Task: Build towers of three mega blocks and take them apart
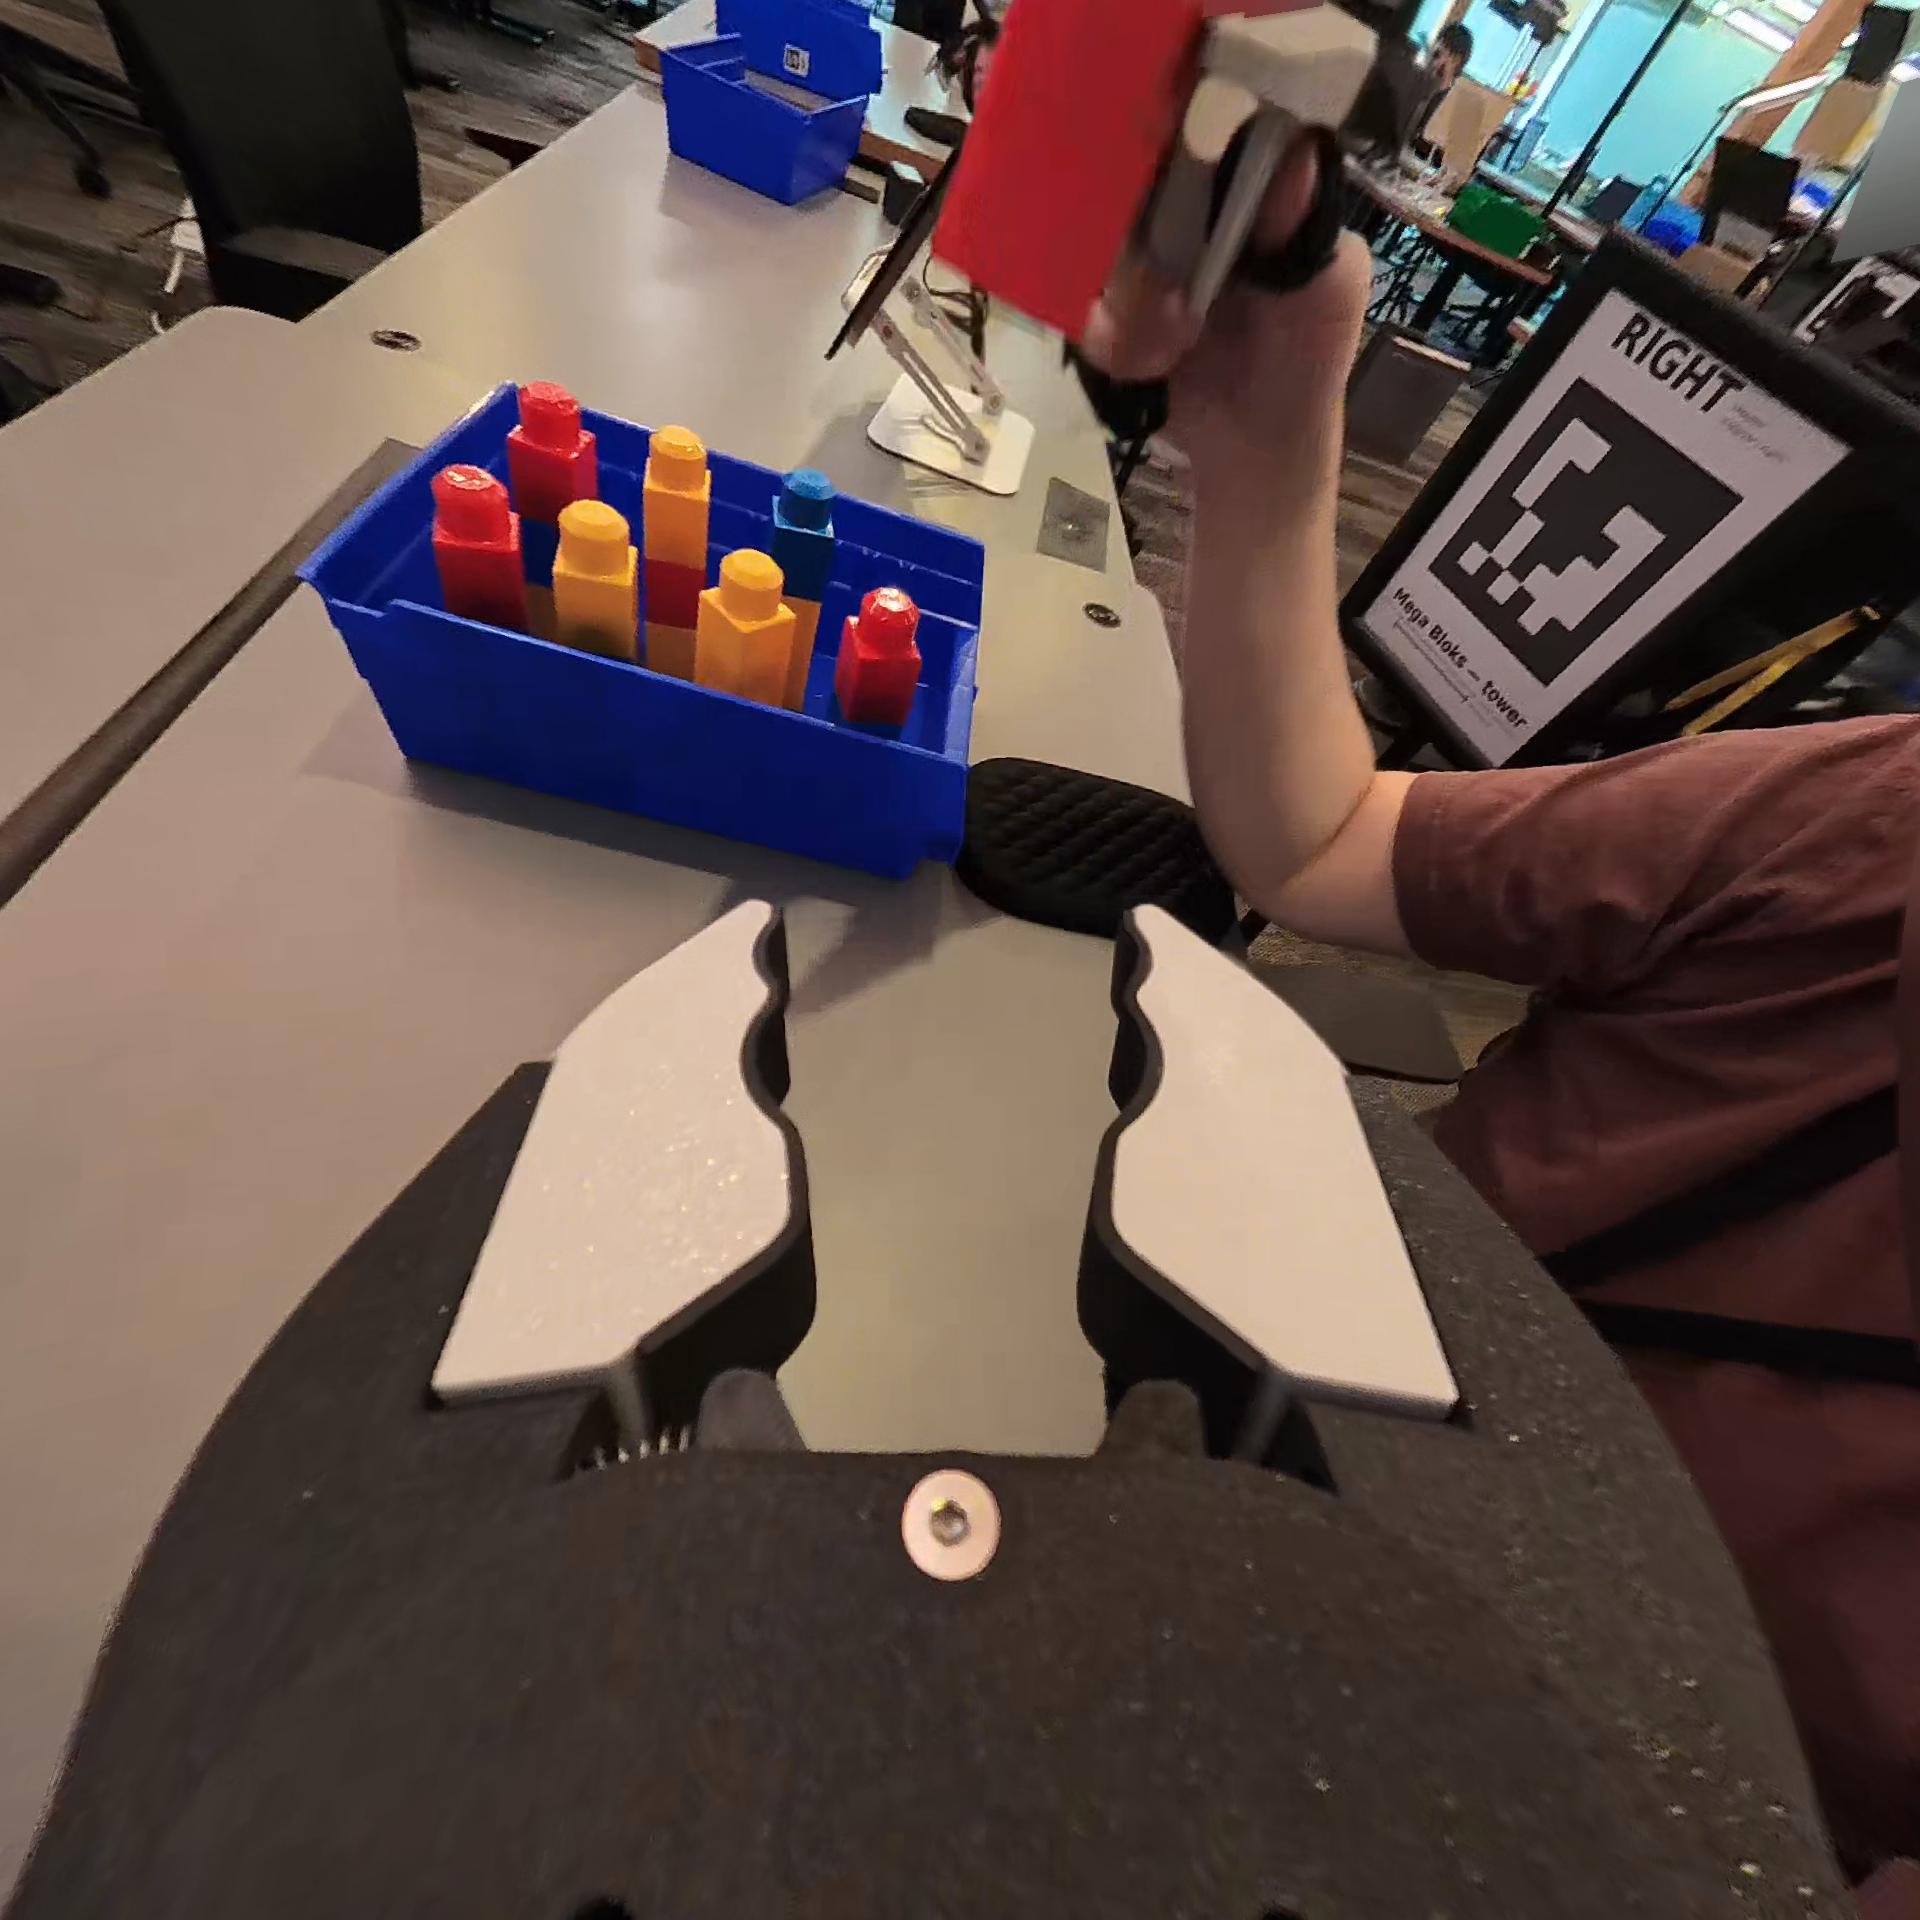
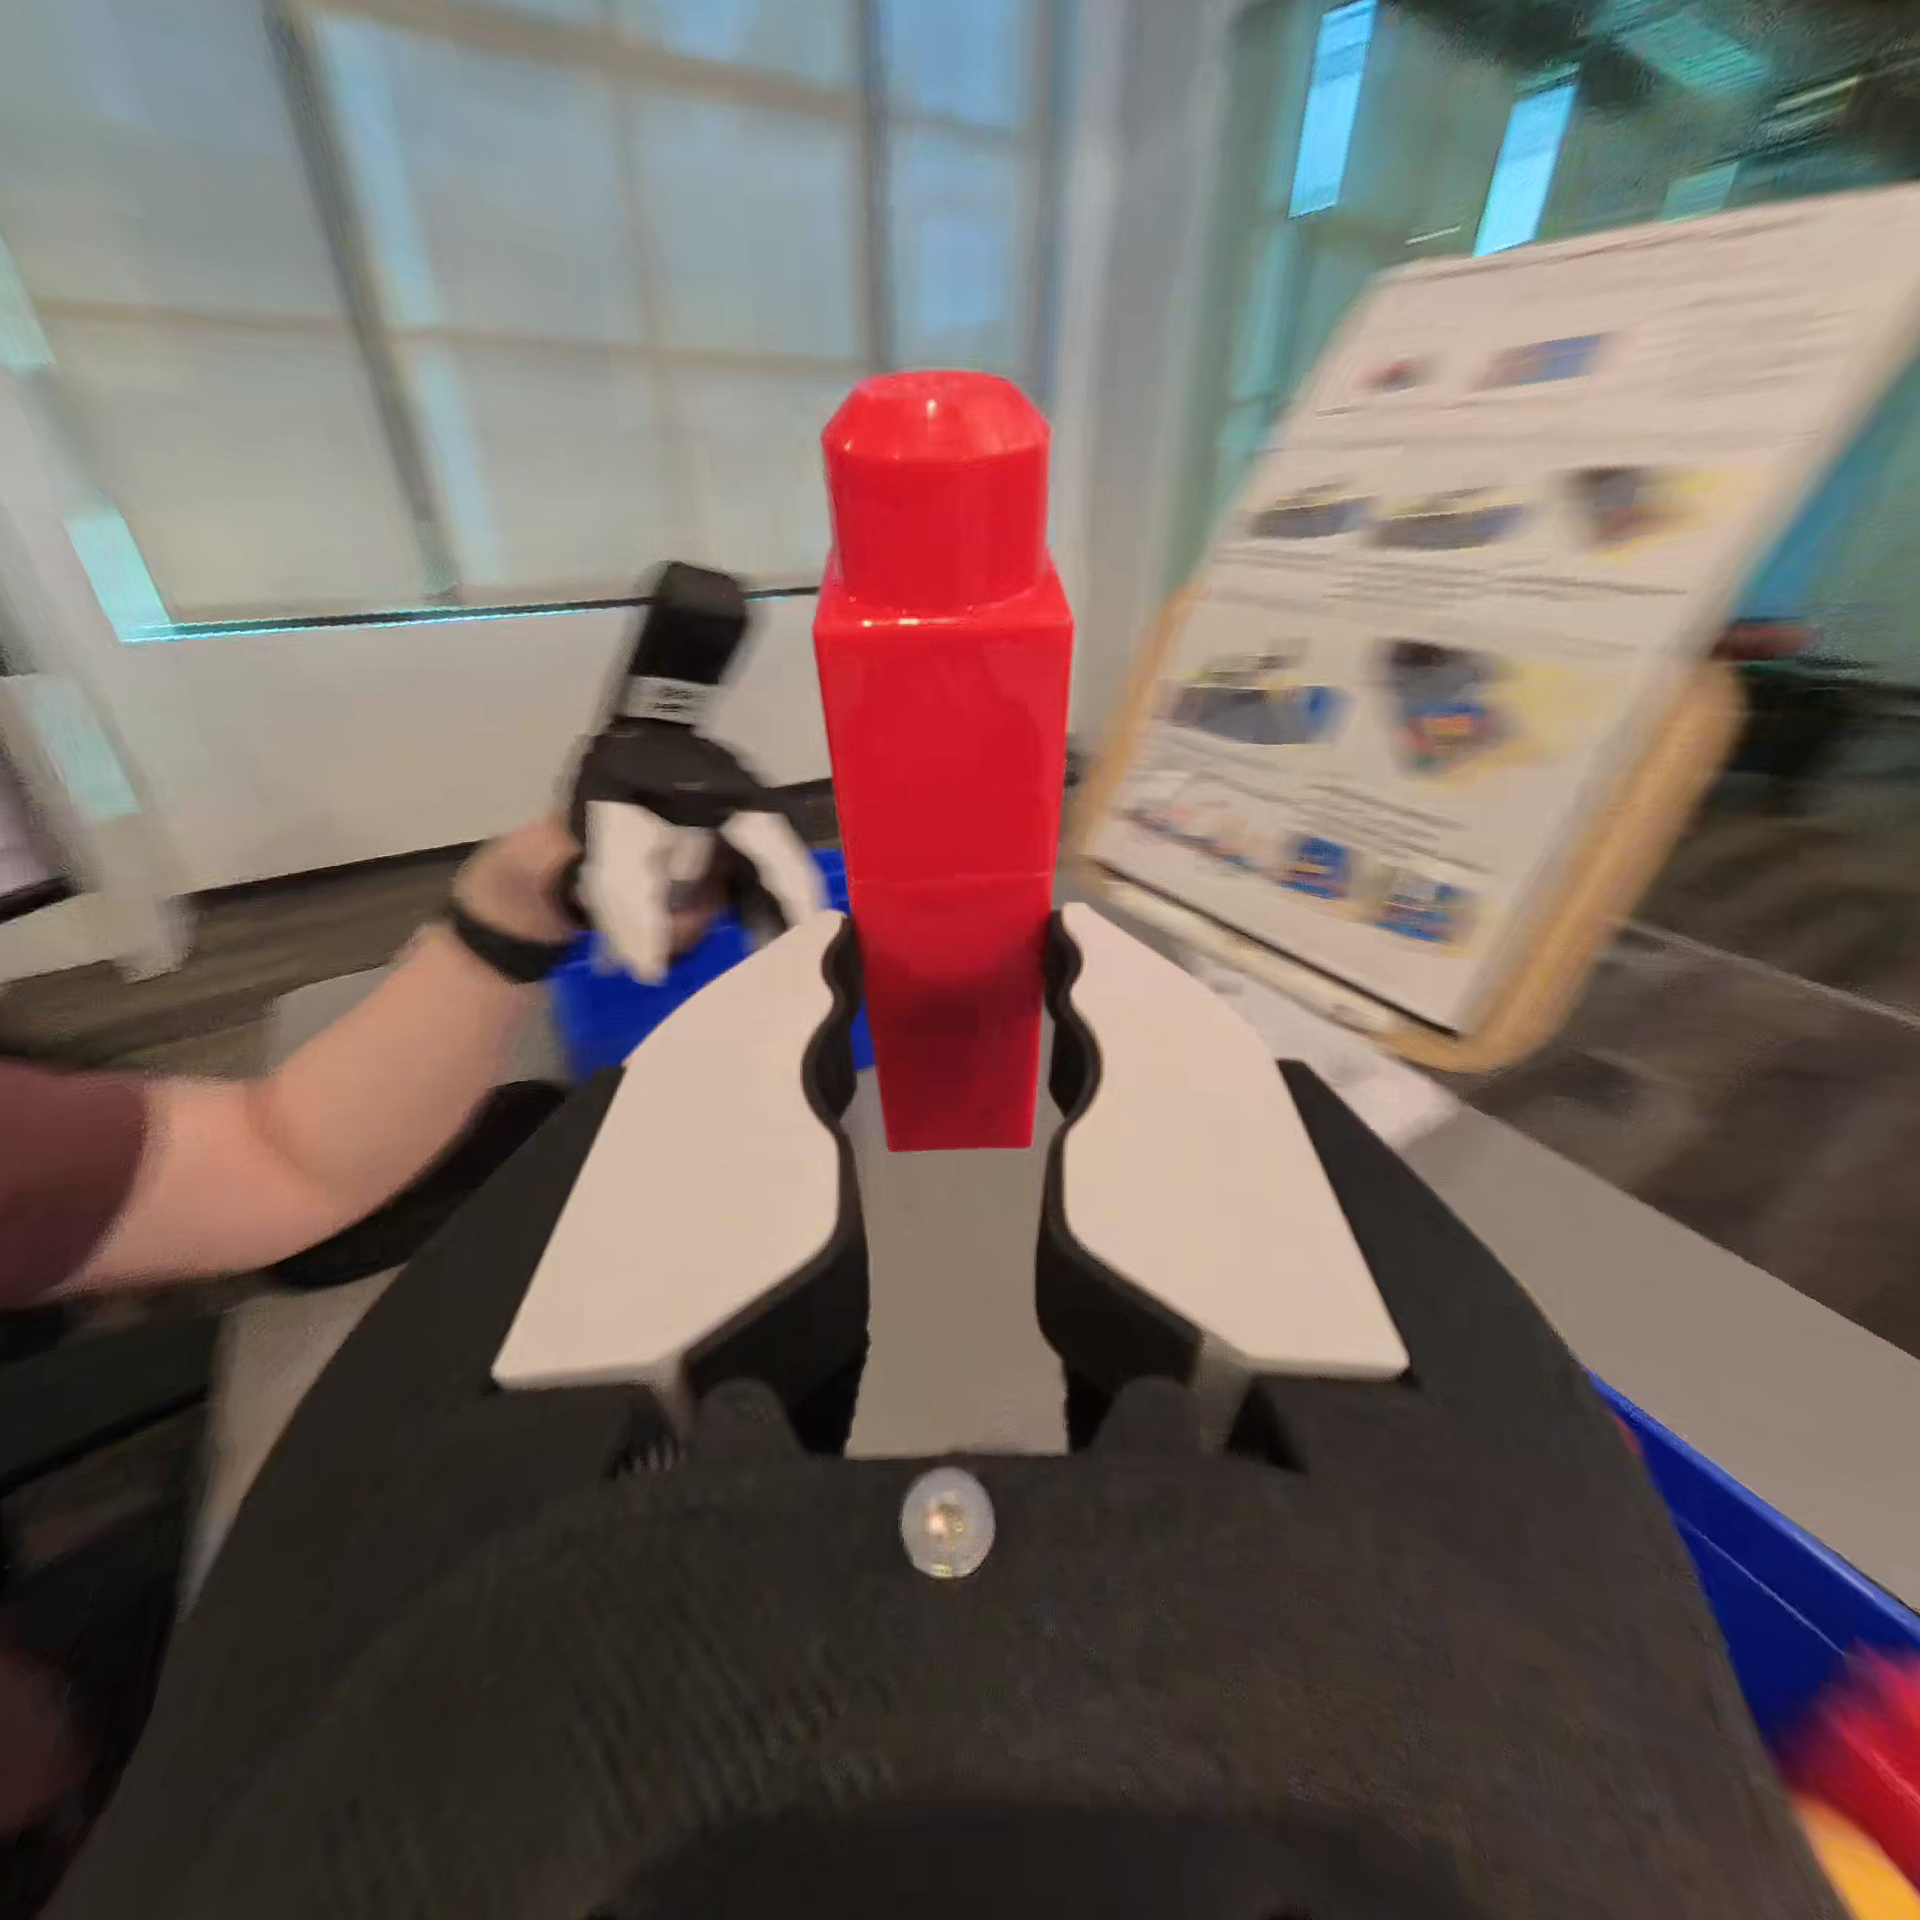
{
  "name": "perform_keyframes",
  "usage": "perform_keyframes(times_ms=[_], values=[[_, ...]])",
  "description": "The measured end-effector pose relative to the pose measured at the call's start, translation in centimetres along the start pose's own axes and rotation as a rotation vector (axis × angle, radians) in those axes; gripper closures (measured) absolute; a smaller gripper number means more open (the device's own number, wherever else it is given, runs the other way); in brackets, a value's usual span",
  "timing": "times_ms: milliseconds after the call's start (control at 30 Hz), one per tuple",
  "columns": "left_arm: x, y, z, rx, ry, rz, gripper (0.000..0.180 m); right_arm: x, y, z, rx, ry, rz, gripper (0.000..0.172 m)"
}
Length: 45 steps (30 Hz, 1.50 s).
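A black-framed sign [image 1: 1600, 520] stands off the table's right edge in the left wrist view. Its white sheet carries 1 bold black heading at the top, a large black-and-white square marker code in the middle, and a line of bold print with finer lines under it along the bottom.

The far blue bin [image 1: 769, 104] bears 1 small white label [image 1: 796, 57], too small to read.

In the right wrist view a wood-framed board [image 2: 1455, 644] shows rows of pictures and captions, all blurred. A white sticker [image 2: 665, 698] on the left gripper [image 2: 717, 894] is also unreadable.
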<state>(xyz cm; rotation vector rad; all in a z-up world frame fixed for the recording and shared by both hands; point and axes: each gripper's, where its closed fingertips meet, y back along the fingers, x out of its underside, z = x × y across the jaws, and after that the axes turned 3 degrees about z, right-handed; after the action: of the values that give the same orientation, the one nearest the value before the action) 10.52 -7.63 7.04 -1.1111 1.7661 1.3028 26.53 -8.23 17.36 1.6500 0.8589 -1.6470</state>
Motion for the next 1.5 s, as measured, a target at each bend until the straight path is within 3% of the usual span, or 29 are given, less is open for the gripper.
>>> perform_keyframes(times_ms=[67,167,267,367,600,1100,1500], values=[[-0.2,0.4,-0.3,0.003,-0.002,-0.005,0.121,1.0,4.7,-3.4,0.272,0.033,-0.028,0.137],[-0.8,0.7,-0.6,0.008,-0.002,-0.033,0.122,6.4,11.0,-7.2,0.581,-0.005,-0.024,0.137],[-0.9,0.7,-1.1,0.019,-0.022,-0.030,0.122,13.2,13.9,-8.9,0.685,-0.147,-0.001,0.137],[-1.1,0.8,-1.4,0.016,-0.027,-0.038,0.124,18.9,14.5,-9.9,0.753,-0.244,0.097,0.136],[-1.2,1.0,-2.0,0.024,-0.044,-0.042,0.126,25.2,15.1,-10.6,0.854,-0.324,0.347,0.136],[-0.9,1.0,-2.5,0.024,-0.056,-0.024,0.128,28.0,15.2,-10.8,0.854,-0.327,0.681,0.135],[-0.5,0.5,-2.6,0.034,-0.048,0.001,0.129,28.3,16.5,-9.1,0.815,-0.430,0.722,0.135]])
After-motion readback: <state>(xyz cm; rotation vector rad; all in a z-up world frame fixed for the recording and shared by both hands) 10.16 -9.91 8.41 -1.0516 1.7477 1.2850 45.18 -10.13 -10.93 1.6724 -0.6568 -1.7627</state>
